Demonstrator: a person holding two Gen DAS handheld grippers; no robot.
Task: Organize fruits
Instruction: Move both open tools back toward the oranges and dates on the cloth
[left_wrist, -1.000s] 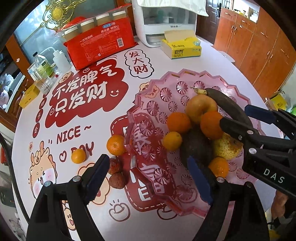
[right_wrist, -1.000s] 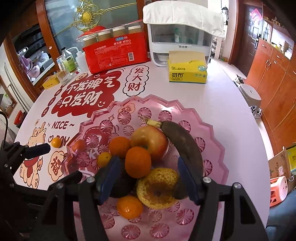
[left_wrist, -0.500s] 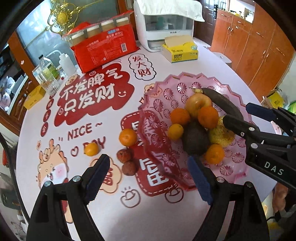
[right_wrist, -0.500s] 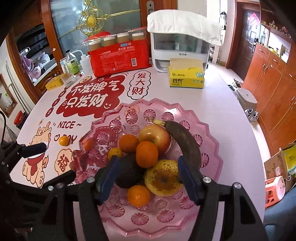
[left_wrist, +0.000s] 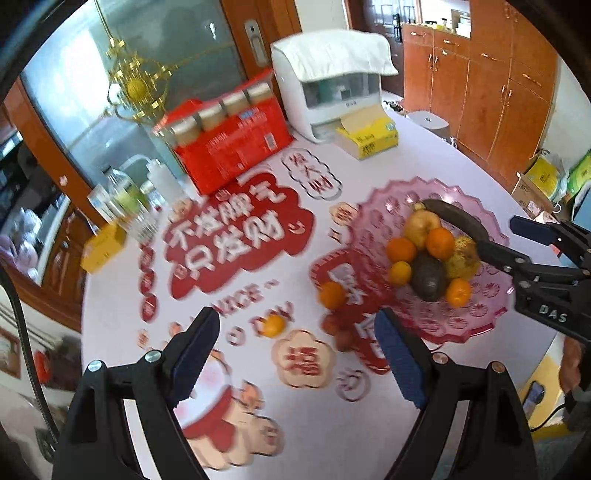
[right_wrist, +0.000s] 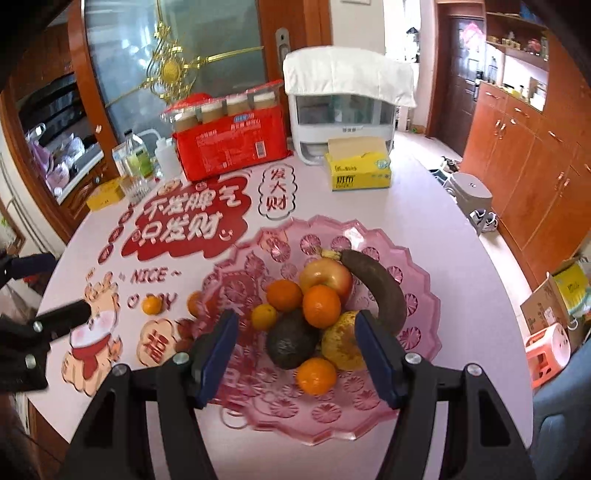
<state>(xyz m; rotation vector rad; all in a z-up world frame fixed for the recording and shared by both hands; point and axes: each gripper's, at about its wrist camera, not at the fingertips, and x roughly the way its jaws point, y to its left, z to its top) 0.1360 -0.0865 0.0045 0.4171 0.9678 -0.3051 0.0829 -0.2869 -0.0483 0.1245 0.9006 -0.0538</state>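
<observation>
Both tools are hanging spread and empty above the table: the left tool is nearer the loose tangerines, lying ahead just left of the pink plate, which the right tool is facing.

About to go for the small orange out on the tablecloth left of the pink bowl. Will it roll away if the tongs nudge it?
Probably. The small orange looks round and sits loose on the flat tablecloth, touching nothing, so a nudge could send it rolling. Its skin looks smooth and firm, so the open left tongs should close evenly around its widest part.
</observation>
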